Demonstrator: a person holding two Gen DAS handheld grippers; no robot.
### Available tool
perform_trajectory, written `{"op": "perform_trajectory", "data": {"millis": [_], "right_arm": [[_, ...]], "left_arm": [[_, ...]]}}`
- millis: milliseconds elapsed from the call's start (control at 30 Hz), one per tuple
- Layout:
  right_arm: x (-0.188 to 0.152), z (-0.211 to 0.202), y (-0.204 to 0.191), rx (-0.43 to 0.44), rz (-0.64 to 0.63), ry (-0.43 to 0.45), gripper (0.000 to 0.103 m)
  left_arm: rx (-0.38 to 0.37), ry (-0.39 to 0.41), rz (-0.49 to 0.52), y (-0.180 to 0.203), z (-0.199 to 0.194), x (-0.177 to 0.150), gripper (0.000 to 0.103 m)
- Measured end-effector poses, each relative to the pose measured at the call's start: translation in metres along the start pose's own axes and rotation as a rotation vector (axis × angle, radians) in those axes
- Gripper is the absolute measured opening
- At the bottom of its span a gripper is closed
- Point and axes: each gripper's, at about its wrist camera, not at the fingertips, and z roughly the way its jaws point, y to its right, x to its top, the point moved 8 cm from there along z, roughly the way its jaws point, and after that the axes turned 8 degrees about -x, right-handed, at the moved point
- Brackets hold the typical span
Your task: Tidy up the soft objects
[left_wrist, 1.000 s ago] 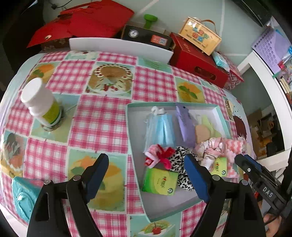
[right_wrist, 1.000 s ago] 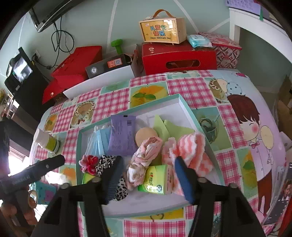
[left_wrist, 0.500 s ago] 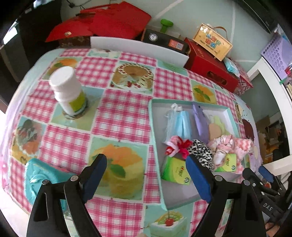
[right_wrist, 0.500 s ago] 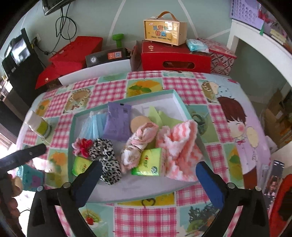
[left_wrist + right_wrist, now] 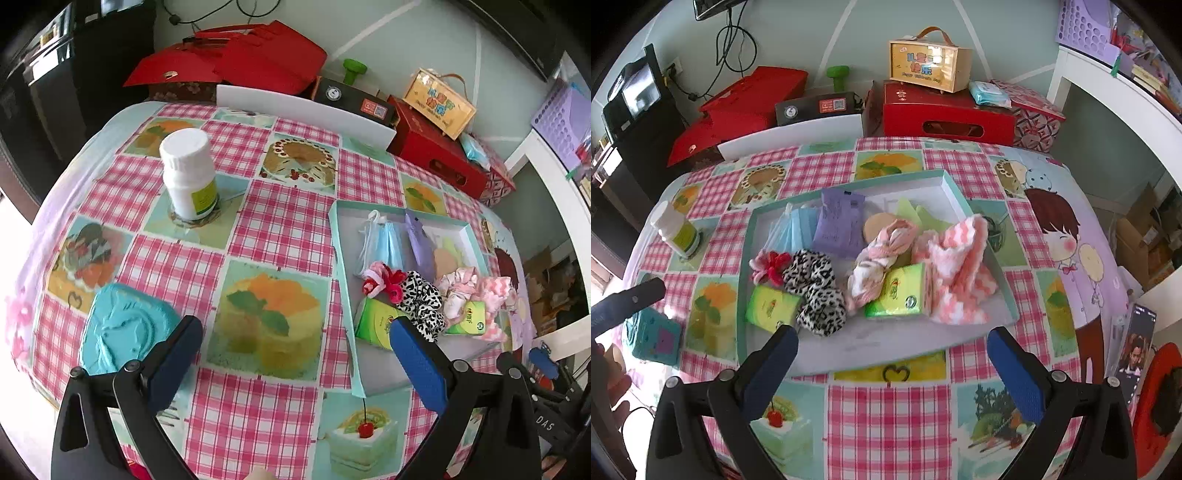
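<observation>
A teal-rimmed shallow tray (image 5: 1006,295) (image 5: 334,236) on the checked tablecloth holds soft items: blue face masks (image 5: 794,229), a purple pack (image 5: 840,221), a leopard scrunchie (image 5: 816,288), a red-pink scrunchie (image 5: 768,266), two green tissue packs (image 5: 899,291) (image 5: 770,304), a pink striped scrunchie (image 5: 882,254) and a pink-white knitted cloth (image 5: 960,273). My left gripper (image 5: 295,350) is open and empty, above the cloth left of the tray. My right gripper (image 5: 892,363) is open and empty, near the tray's front edge.
A white pill bottle (image 5: 190,173) stands at the table's left. A teal heart-shaped box (image 5: 122,328) lies by the left fingers. Red boxes (image 5: 945,114), a yellow case (image 5: 929,59) and a white board (image 5: 790,136) stand behind the table. A phone (image 5: 1136,339) lies at the right.
Both grippers have pulled back and away from the tray. The right gripper's jaws have opened wider, leaving a green tissue pack in the tray. The left view has swung left.
</observation>
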Motion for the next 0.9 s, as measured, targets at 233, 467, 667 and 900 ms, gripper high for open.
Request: {"op": "perform_trajectory", "data": {"millis": [233,467,667,900], "right_arm": [[-0.023,-0.006,-0.011,0.005,-0.014,0.000,0.103],[-0.043,-0.001,-0.023,0.014,-0.029,-0.017,0.103],[-0.062,0.006,-0.036,0.023,-0.047,-0.025,0.103],[-0.078,0.012,-0.046,0.017,-0.066,-0.017,0.103]], "left_arm": [[0.014,0.014,0.012,-0.011,-0.009,-0.017,0.101],[0.037,0.051,0.047,-0.023,-0.013,-0.039,0.101],[0.051,0.026,0.091,-0.027,-0.005,-0.062,0.101],[0.049,0.013,0.137,-0.022,-0.003,-0.080,0.101]]}}
